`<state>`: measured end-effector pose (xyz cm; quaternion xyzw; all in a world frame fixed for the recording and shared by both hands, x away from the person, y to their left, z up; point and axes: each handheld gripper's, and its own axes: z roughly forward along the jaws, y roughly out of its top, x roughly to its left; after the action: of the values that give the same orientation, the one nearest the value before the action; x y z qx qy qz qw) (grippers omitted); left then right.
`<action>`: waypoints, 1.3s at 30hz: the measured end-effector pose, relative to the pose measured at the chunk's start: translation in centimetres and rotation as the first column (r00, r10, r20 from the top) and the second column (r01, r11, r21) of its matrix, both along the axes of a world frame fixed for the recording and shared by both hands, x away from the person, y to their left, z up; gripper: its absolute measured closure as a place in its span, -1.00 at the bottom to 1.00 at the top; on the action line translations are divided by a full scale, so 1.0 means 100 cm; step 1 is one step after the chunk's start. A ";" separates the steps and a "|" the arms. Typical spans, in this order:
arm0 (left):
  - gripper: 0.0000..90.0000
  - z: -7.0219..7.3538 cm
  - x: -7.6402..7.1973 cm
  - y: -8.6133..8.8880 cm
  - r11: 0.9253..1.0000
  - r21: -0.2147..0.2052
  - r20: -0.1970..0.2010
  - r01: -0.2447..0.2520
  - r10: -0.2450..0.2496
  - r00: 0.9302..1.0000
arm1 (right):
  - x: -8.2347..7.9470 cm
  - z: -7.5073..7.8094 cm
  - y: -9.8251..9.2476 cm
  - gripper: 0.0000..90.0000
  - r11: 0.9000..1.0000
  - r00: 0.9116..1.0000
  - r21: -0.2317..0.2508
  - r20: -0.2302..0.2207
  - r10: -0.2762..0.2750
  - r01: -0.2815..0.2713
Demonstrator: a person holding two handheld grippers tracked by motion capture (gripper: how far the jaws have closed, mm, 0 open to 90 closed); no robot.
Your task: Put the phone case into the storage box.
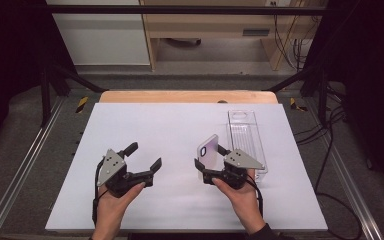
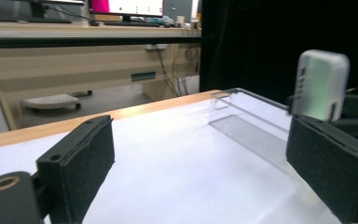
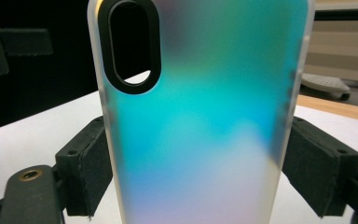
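A: Right gripper (image 1: 211,166) is clamped on the phone case (image 1: 208,150); the pads pinch its two long edges, the camera cutout stands above the fingers!

B: Left gripper (image 1: 143,156) has its fingers wide apart, nothing between them; the clear tray (image 1: 246,135) lies just beyond the right fingers on the white table (image 1: 170,125).

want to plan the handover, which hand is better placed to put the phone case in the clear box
Right. The right gripper is already shut on the phone case, and the clear box lies just beside it. The left gripper stands open with nothing between its jaws, farther from the box.
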<state>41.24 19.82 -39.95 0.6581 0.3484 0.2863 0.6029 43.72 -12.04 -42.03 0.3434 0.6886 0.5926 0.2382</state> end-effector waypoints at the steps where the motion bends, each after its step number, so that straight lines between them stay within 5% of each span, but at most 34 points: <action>1: -0.86 -0.003 0.000 0.003 1.000 -0.006 -0.001 -0.005 0.005 1.000 | 0.000 0.001 -0.001 -0.61 1.000 1.000 -0.006 0.005 -0.009 0.009; 7: -0.88 -0.028 -0.001 0.029 0.998 -0.021 -0.008 -0.056 0.056 0.998 | 0.005 0.006 -0.008 -0.61 0.999 0.999 -0.019 0.014 -0.048 0.048; 10: -0.89 -0.036 -0.001 0.036 0.998 0.012 -0.018 -0.065 0.065 0.998 | 0.009 0.014 -0.011 -0.61 0.997 0.998 -0.033 0.023 -0.062 0.063; 23: -0.92 -0.052 -0.016 0.054 0.994 0.060 -0.026 -0.095 0.097 0.995 | 0.036 0.054 -0.030 -0.61 0.984 0.984 -0.027 0.028 -0.175 0.176; 39: -0.93 -0.057 -0.020 0.081 0.984 0.025 -0.034 -0.177 0.178 0.983 | 0.066 0.091 -0.059 -0.61 0.953 0.954 -0.022 0.028 -0.300 0.301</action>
<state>39.20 27.93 -45.60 0.6359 0.4133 0.3309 0.5616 50.34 -17.94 -32.91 0.4338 0.6331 0.5445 0.3382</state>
